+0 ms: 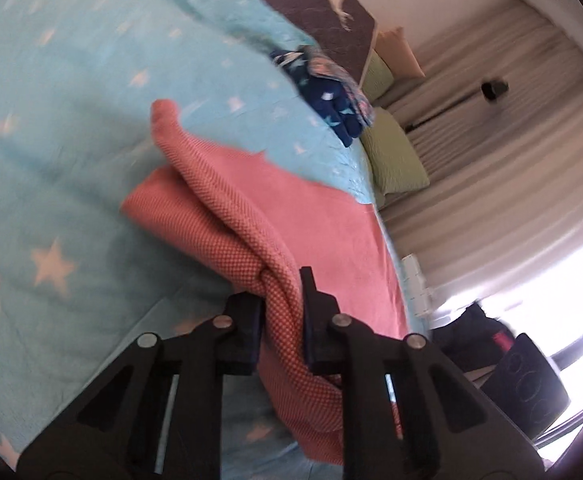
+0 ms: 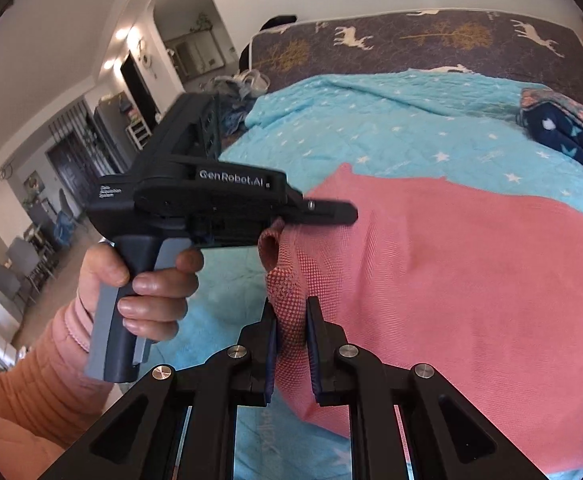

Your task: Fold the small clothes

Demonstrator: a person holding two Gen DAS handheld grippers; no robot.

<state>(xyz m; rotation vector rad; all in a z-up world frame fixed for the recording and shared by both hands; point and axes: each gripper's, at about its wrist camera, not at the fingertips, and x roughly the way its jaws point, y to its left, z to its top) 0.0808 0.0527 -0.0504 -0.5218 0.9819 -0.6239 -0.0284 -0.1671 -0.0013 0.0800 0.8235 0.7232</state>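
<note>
A pink knitted garment (image 1: 323, 216) lies spread on the light-blue star bedspread (image 1: 71, 120). My left gripper (image 1: 281, 292) is shut on a bunched fold of it, lifted off the bed. In the right wrist view the same pink garment (image 2: 471, 280) covers the near right of the bed. My right gripper (image 2: 291, 316) is shut on another gathered edge of it. A hand in a pink sleeve holds the left gripper (image 2: 343, 214) just above and ahead of the right one, with a loop of pink cloth hanging under its fingers.
A pile of folded navy and patterned clothes (image 2: 563, 136) sits at the bed's far right, also the navy pile (image 1: 331, 96). Green pillows (image 1: 395, 156) and a curtain lie beyond the bed edge. A dark deer-print mattress (image 2: 411, 40) stands behind the bed.
</note>
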